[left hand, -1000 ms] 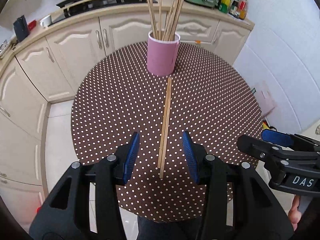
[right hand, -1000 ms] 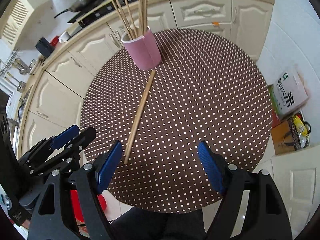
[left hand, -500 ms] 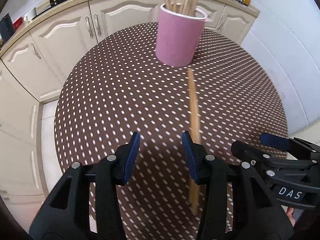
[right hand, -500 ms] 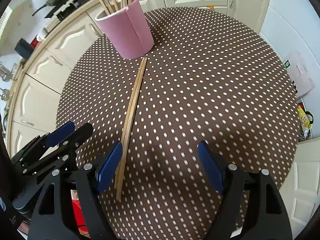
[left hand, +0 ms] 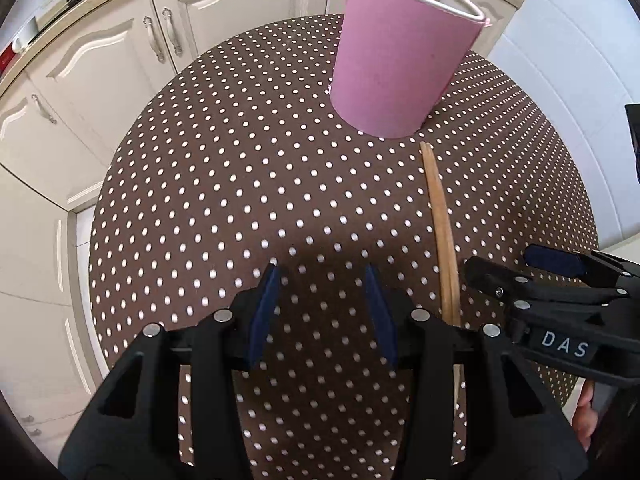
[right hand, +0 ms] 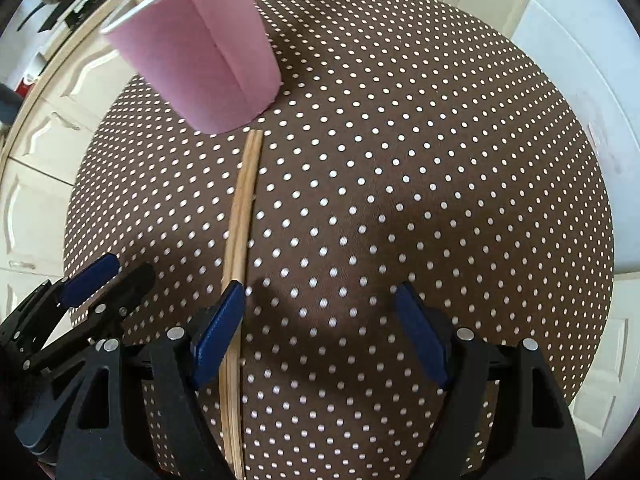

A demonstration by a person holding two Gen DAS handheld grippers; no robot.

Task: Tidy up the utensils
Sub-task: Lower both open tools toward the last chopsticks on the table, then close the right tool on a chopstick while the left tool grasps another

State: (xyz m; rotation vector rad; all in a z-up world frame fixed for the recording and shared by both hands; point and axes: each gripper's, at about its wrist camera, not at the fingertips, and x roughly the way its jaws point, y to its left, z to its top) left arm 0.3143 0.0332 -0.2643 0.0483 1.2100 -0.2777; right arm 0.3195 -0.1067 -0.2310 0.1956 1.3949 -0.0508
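Note:
A pair of wooden chopsticks (left hand: 442, 232) lies side by side on the brown polka-dot table (left hand: 224, 184), its far end just short of a pink cup (left hand: 396, 68) that holds several more chopsticks. My left gripper (left hand: 326, 312) is open and empty, low over the table, left of the pair. My right gripper (right hand: 320, 328) is open and empty; the pair (right hand: 240, 224) passes just under its left finger (right hand: 218, 332). The cup (right hand: 200, 56) stands at the far left in the right wrist view.
The table is round, with its edge close below both grippers. Cream kitchen cabinets (left hand: 100, 68) curve behind it on the left. A white wall (right hand: 592, 92) is at the right. The right gripper's body (left hand: 560, 312) shows at the right of the left wrist view.
Both grippers have moved forward and down toward the table and the cup. The chopstick pair now lies right of my left gripper instead of between its fingers.

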